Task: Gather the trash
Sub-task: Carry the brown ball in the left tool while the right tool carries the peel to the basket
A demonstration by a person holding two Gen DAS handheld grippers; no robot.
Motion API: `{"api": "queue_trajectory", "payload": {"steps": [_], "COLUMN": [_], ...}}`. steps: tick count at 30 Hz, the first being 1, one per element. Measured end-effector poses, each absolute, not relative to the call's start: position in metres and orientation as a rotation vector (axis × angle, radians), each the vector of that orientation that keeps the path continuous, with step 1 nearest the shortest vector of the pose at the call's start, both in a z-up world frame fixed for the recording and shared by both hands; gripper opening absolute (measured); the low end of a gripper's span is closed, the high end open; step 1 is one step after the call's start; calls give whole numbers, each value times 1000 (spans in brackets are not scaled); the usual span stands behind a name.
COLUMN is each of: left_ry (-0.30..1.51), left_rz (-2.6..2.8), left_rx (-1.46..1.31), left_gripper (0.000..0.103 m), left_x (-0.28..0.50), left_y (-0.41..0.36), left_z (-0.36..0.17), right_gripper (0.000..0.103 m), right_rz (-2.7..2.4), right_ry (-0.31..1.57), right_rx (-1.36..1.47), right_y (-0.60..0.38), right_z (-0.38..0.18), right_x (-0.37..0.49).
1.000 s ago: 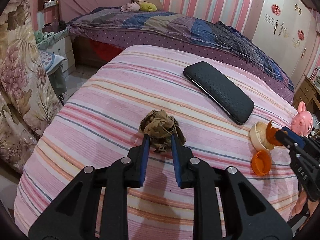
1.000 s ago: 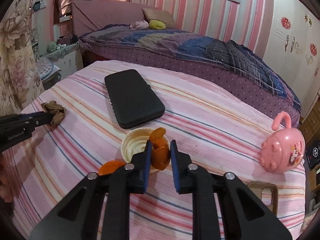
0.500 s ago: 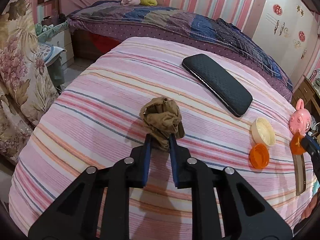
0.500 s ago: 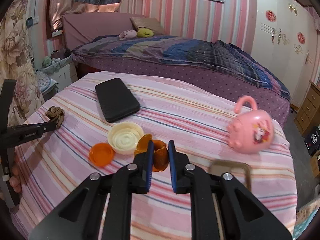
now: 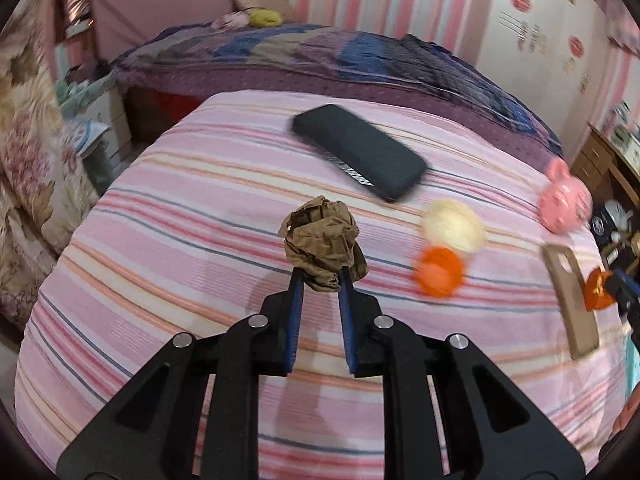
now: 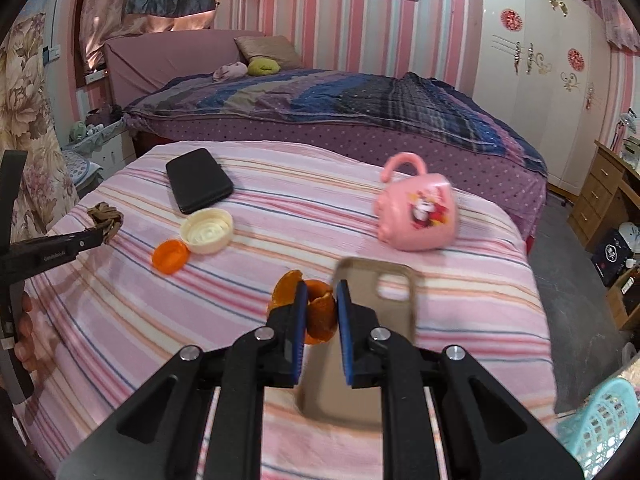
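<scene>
My left gripper (image 5: 319,276) is shut on a crumpled brown paper wad (image 5: 323,240) and holds it above the pink striped table cover (image 5: 180,240). It also shows in the right wrist view (image 6: 105,218) at the far left. My right gripper (image 6: 322,292) is shut on a piece of orange peel (image 6: 316,308), held above the cover near a tan phone case (image 6: 372,300). In the left wrist view the peel (image 5: 596,286) shows at the right edge. An orange cap (image 6: 170,255) and a cream lid (image 6: 207,231) lie on the cover.
A black case (image 6: 198,179) lies at the back of the table and a pink pig mug (image 6: 418,214) lies on its side at the right. A turquoise basket (image 6: 600,432) stands low at the right. A bed (image 6: 340,108) stands behind the table.
Both grippers have lifted and pulled back with their loads. The brown wad is higher off the cover. The right gripper has moved right, over the phone case, with the peel.
</scene>
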State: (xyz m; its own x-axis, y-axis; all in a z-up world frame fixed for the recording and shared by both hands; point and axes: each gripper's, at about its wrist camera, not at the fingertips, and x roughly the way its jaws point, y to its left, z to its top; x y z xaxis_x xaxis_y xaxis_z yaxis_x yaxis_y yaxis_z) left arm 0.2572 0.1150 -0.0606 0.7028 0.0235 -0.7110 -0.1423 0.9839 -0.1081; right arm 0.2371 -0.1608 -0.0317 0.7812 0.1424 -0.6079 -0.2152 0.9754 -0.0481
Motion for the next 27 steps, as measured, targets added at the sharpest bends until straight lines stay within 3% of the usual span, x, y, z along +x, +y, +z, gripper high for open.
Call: {"api": "queue_trajectory", "payload": {"steps": [27], "left_ry": [747], "left_rz": [-259], "left_rx": [-103], "left_gripper": [17], "left_x": [171], "left_y": [-147], "left_z": [-22], "right_gripper": [15], "right_rz": [-75], "right_ry": [607], "right_rx": [3], "right_y": [-400], "right_z": [-5], "right_x": [118]}}
